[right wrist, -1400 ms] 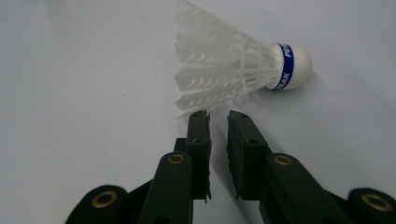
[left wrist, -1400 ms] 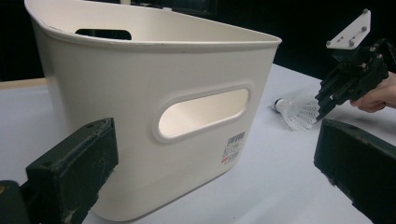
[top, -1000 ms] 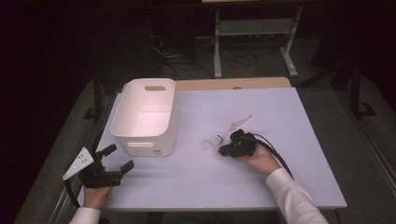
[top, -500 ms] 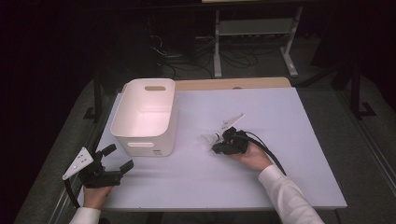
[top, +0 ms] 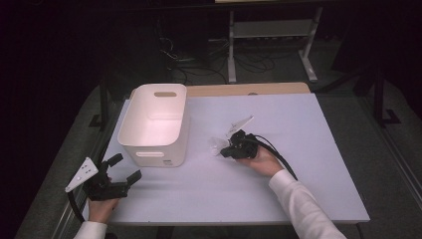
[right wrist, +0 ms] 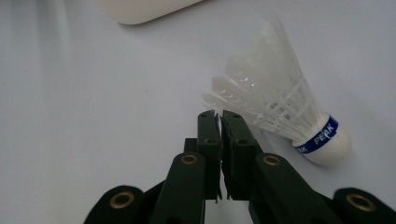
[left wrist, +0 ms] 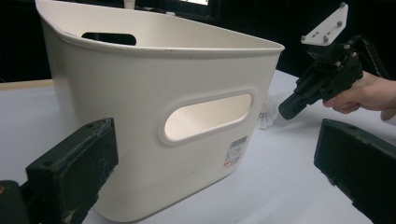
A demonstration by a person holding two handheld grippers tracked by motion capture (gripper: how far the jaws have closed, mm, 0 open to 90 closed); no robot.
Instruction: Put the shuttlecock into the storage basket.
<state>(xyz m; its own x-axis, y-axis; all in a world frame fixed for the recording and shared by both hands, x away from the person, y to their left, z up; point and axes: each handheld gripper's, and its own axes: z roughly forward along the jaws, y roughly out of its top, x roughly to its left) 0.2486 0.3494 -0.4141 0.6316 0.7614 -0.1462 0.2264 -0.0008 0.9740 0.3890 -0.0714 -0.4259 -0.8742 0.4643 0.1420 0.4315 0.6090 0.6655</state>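
While the right gripper (right wrist: pixel 219 122) pinches a shuttlecock's (right wrist: pixel 285 109) feathers at mid-frame, lifting gently toward the bin (top: pixel 154 124) seems wise; the left gripper's (top: pixel 122 169) jaws gape empty.

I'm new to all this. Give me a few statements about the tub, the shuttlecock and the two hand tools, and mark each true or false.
1. The white tub lies tipped on its side. False: it stands upright.
2. The right gripper has its jaws pinched on a feather of the shuttlecock. True.
3. The left gripper is closed. False: its jaws stand wide apart.
4. The shuttlecock is inside the tub. False: it is beside the tub, over the table.
5. The shuttlecock has a blue band. True.
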